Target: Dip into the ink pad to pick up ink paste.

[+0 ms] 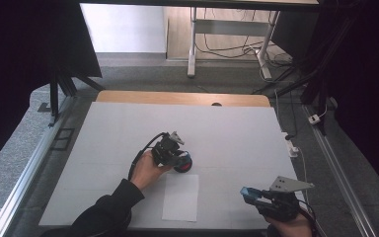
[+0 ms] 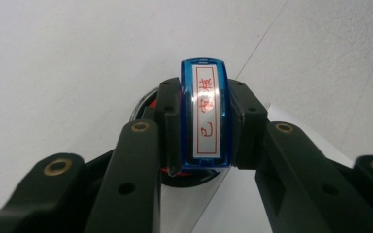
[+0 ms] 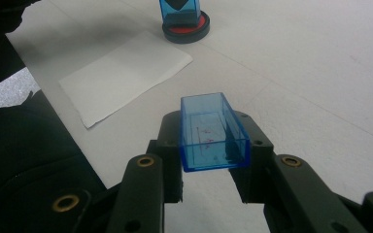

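Note:
My left gripper (image 2: 205,128) is shut on a blue stamp (image 2: 205,97) whose white label carries red characters. The stamp stands on a round black ink pad (image 2: 144,103) with a red inside. From above, the left gripper (image 1: 178,158) sits at mid-table over that ink pad (image 1: 184,166). My right gripper (image 3: 213,150) is shut on a clear blue rectangular cap (image 3: 212,128), open side toward the camera, held above the table. The high view has the right gripper (image 1: 250,194) with the cap (image 1: 248,191) near the front right corner. The right gripper view also takes in the stamp (image 3: 179,9) on the ink pad (image 3: 186,30).
A white sheet of paper (image 1: 180,197) lies on the white table (image 1: 237,138) just in front of the ink pad, and also appears as paper (image 3: 125,74) in the right gripper view. A dark sleeve (image 1: 106,210) reaches in from the front left. Desk legs and cables stand beyond the table.

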Demonstrator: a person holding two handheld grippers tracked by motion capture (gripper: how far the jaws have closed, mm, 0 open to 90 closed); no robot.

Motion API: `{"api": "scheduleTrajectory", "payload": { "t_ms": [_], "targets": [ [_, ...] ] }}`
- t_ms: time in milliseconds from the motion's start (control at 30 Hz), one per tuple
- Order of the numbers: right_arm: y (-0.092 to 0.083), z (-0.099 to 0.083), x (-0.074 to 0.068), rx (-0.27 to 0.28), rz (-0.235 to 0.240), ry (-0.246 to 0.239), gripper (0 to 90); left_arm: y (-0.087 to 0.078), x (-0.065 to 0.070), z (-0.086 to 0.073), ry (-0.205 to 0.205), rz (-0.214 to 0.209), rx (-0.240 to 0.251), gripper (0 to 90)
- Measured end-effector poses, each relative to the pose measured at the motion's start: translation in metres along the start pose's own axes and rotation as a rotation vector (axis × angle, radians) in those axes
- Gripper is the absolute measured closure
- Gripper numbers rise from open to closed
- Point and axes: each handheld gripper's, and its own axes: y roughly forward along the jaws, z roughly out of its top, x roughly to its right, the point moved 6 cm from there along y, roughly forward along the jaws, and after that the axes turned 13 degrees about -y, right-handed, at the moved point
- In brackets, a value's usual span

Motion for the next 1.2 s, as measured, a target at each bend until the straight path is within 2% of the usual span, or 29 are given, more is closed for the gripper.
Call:
{"api": "scheduleTrajectory", "payload": {
  "t_ms": [267, 633, 833, 1100, 1200],
  "targets": [
    [0.0, 0.0, 0.0, -0.007, 0.0, -0.003, 68.5, 0.001, 0.002, -0.001, 0.024, 0.018, -0.001, 70.4],
    [0.0, 0.0, -0.001, -0.006, 0.001, -0.003, 68.5, 0.001, -0.001, -0.002, -0.021, -0.009, 0.003, 70.5],
    [0.001, 0.0, -0.001, -0.007, 0.0, -0.003, 68.6, 0.002, -0.002, -0.002, -0.029, -0.018, 0.003, 70.5],
    [0.001, 0.0, -0.001, -0.009, -0.001, -0.002, 68.6, 0.003, 0.005, -0.001, 0.017, 0.045, -0.006, 70.5],
    [0.001, 0.0, 0.0, -0.008, -0.002, -0.001, 68.6, 0.003, 0.009, -0.001, 0.044, 0.082, -0.012, 70.5]
  ]
}}
